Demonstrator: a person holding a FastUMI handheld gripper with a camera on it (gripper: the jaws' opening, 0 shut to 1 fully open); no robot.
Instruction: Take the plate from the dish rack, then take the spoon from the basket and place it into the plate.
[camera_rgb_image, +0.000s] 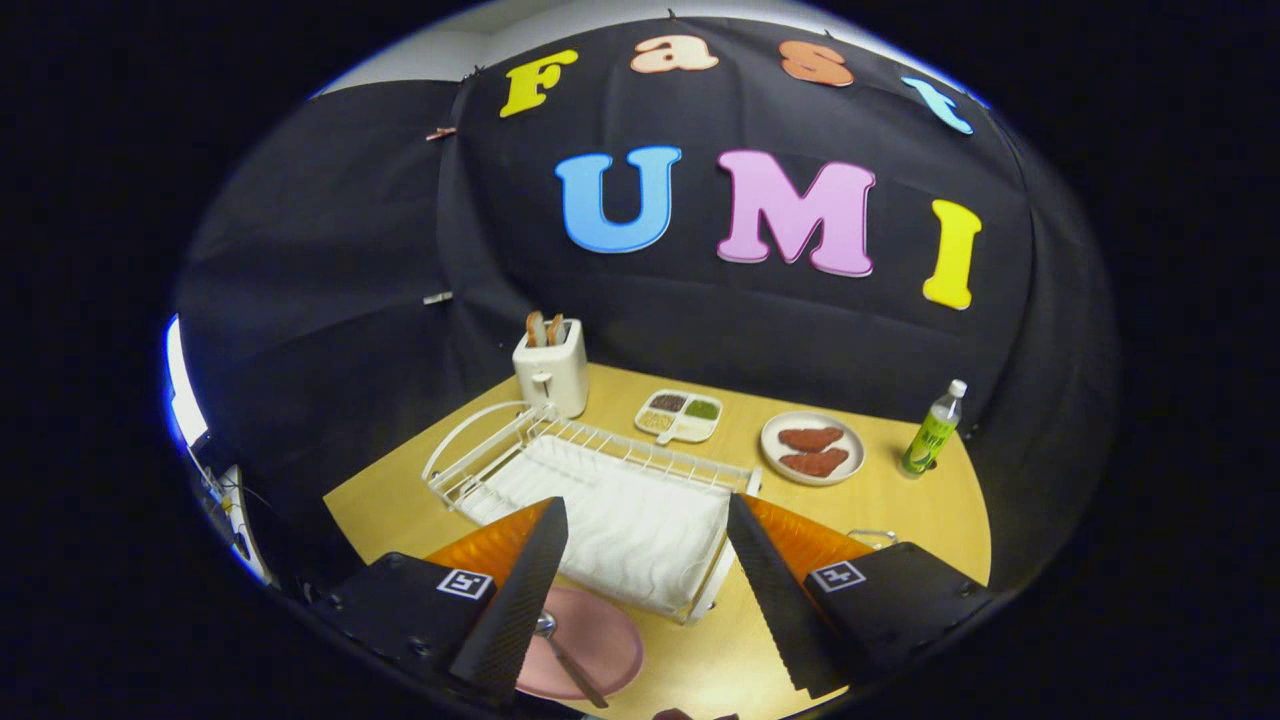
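Note:
A pink plate (598, 640) lies on the wooden table (900, 510) in front of the dish rack, just inside my left finger. A metal spoon (565, 655) rests in the plate, its bowl near the finger and its handle pointing toward me. My gripper (645, 520) is open and raised above the table, with nothing between its fingers. The white wire dish rack (560, 450) with its white drain tray sits ahead, seen between the fingers. A thin wire handle (872, 536), perhaps the basket's, peeks out behind my right finger.
Behind the rack stands a cream toaster (552, 372) with bread slices in it. A divided white dish (679, 415) of grains, a plate (812, 448) with two brown pieces and a green bottle (932, 430) stand along the back right of the table.

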